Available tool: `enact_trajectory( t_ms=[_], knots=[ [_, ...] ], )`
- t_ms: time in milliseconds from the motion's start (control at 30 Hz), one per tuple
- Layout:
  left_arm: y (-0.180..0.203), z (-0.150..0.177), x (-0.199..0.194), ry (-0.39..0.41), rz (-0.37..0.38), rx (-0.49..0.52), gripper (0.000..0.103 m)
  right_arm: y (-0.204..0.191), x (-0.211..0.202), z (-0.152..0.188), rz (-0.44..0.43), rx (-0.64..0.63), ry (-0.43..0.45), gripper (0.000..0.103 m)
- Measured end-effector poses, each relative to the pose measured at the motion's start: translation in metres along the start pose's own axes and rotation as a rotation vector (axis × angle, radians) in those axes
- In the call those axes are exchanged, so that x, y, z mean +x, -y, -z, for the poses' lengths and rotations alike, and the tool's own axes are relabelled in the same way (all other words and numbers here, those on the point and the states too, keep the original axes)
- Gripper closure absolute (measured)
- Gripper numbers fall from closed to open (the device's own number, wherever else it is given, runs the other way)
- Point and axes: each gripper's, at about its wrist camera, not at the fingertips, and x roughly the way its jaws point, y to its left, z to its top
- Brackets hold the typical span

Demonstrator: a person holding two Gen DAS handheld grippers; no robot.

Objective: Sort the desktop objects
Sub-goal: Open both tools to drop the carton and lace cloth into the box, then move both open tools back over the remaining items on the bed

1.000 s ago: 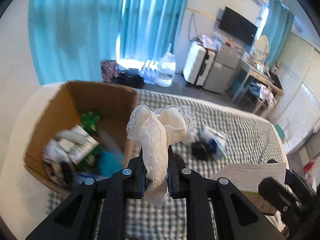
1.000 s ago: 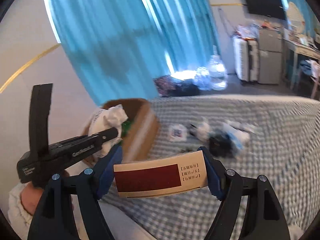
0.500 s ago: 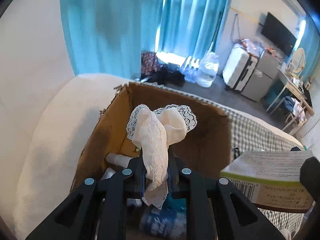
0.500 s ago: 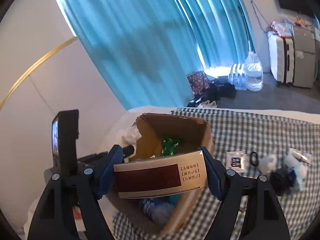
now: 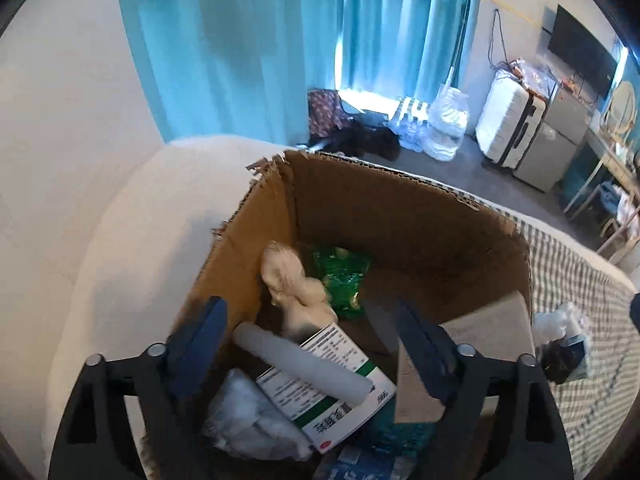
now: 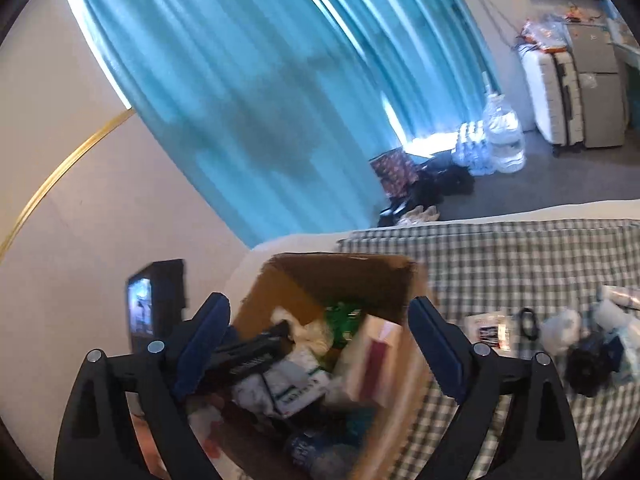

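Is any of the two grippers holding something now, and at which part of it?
Nothing is held. Both the left gripper and right gripper are opening over the cardboard box, with nothing between the pads.

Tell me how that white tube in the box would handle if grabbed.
The white tube looks round and smooth, so it would probably roll or slip between pads. It lies tilted across a medicine carton, so a nudge may send it sliding down. It seems rigid and light.

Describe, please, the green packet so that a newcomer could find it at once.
Find the open cardboard box at the edge of the checked cloth. The green packet lies deep inside by the far wall, beside a cream lace bundle. It is the only shiny bright-green thing there.
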Motion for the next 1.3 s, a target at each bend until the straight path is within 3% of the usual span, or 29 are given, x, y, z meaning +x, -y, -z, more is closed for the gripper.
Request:
enact_trajectory(
  t_ms=[100,200,400,567,800,1067,1167,1300],
  knots=[
    [0.009,0.01,-0.016,0.015,-0.035,0.036,0.006,0.018,-0.027,0.007,0.058,0.018,0.023,0.012],
    [0.014,0.021,-0.034,0.023,-0.021,0.048,0.005,0.036,-0.057,0.01,0.125,0.064,0.04,0.012],
    [0.041,0.05,-0.08,0.053,0.048,0.069,0.003,0.055,-0.14,0.008,0.214,0.083,0.143,0.012],
    [0.078,0.077,-0.126,0.131,0.158,0.082,0.0,0.061,-0.212,0.014,0.238,0.113,0.236,0.009],
    [0.134,0.122,-0.156,0.151,0.227,0.121,0.0,0.064,-0.269,0.045,0.318,0.027,0.252,0.009],
    [0.179,0.157,-0.159,0.155,0.206,0.156,0.0,0.093,-0.293,0.074,0.384,-0.055,0.255,0.009],
    [0.188,0.169,-0.15,0.141,0.21,0.143,0.0,0.11,-0.283,0.091,0.405,-0.101,0.215,0.009],
    [0.196,0.179,-0.126,0.096,0.22,0.124,0.0,0.138,-0.266,0.105,0.425,-0.071,0.173,0.009]
  ],
)
